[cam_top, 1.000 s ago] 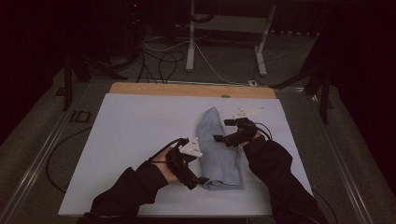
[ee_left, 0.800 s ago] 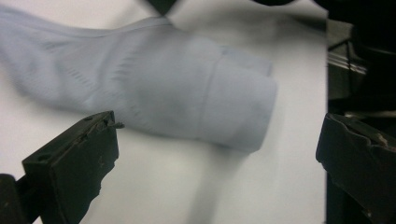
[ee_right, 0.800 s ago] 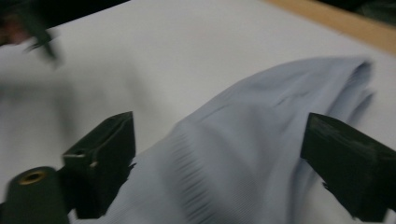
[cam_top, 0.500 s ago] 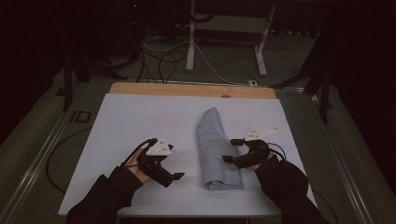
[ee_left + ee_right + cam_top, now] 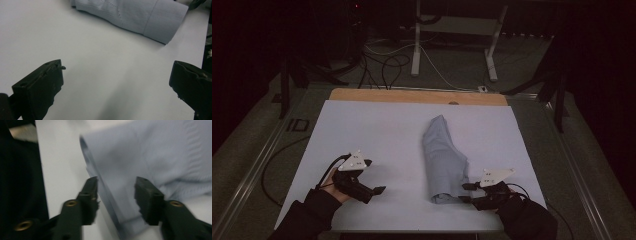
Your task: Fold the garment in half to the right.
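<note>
Dim floor with loose cables and the legs of a stand lies beyond a table (image 5: 377,145) whose white top has a bare wooden strip (image 5: 412,96) along its far edge. On that white surface, right of centre, a pale blue folded garment (image 5: 443,157) lies lengthwise, narrow at the far end and wider toward the person, its ribbed near hem close to the table's front edge. At the hem's right corner sits the right gripper (image 5: 468,192), held low over the table; its jaws have just been closing and now stand partly closed, with the hem's edge between them, though the blurred right gripper view (image 5: 116,195) does not show the pads pressing on the cloth. Well to the left of the garment, the left gripper (image 5: 379,190) hovers over bare table, its jaws spread wide and holding nothing (image 5: 117,85).
</note>
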Demonstrator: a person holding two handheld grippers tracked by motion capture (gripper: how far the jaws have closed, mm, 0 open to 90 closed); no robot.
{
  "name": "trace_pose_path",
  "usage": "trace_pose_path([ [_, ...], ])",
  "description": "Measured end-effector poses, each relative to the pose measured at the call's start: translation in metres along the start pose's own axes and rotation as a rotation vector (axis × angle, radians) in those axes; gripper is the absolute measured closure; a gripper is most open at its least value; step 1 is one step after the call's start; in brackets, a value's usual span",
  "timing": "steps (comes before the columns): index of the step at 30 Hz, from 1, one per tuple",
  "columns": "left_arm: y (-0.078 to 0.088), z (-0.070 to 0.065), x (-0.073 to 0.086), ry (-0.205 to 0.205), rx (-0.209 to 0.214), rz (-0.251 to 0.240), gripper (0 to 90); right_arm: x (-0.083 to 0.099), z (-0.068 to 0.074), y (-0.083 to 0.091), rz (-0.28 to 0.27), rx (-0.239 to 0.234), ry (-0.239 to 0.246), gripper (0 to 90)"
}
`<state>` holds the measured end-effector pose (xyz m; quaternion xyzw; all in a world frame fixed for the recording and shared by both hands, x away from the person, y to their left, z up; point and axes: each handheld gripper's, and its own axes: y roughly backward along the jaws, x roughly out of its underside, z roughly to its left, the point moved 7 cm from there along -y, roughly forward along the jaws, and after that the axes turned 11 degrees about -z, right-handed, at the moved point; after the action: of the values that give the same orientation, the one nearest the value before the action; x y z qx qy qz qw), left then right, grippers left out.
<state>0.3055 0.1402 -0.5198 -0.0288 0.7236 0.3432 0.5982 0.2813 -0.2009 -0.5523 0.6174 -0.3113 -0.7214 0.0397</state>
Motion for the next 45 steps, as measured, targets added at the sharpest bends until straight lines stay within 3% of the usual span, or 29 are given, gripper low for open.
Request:
trace_pose_path([
  [5,0.007,0.003,0.008,0.018,-0.012,-0.015,0.6,0.016,-0.002,-0.007,0.069,0.028,0.041,64.3],
  [7,0.009,0.005,0.011,0.034,-0.021,-0.018,0.6,0.017,-0.003,-0.008,0.076,0.043,0.038,68.3],
  [10,0.012,0.006,0.015,0.042,-0.025,-0.017,0.6,0.019,-0.005,-0.009,0.111,0.062,0.097,73.0],
  [15,0.018,0.008,0.022,0.059,-0.031,-0.027,0.6,0.02,-0.007,-0.008,0.128,0.1,0.127,86.4],
  [18,0.022,0.01,0.025,0.068,-0.041,-0.038,0.6,0.017,-0.006,-0.005,0.114,0.093,0.101,87.8],
  [20,0.024,0.011,0.026,0.067,-0.039,-0.044,0.6,0.014,-0.007,0.001,0.108,0.089,0.117,88.0],
  [25,0.027,0.012,0.03,0.065,-0.032,-0.063,0.6,0.006,-0.007,0.02,0.066,0.092,0.066,88.1],
  [31,0.029,0.015,0.036,0.07,-0.027,-0.068,0.6,0.016,-0.006,0.027,0.048,0.078,0.049,88.1],
  [35,0.03,0.018,0.039,0.074,-0.033,-0.068,0.6,0.024,-0.004,0.022,0.065,0.062,0.024,88.1],
  [42,0.035,0.021,0.043,0.074,-0.04,-0.082,0.6,0.033,-0.008,0.02,0.109,0.066,0.041,88.0],
  [45,0.036,0.021,0.044,0.075,-0.045,-0.078,0.6,0.036,-0.008,0.019,0.118,0.065,0.025,88.0],
])
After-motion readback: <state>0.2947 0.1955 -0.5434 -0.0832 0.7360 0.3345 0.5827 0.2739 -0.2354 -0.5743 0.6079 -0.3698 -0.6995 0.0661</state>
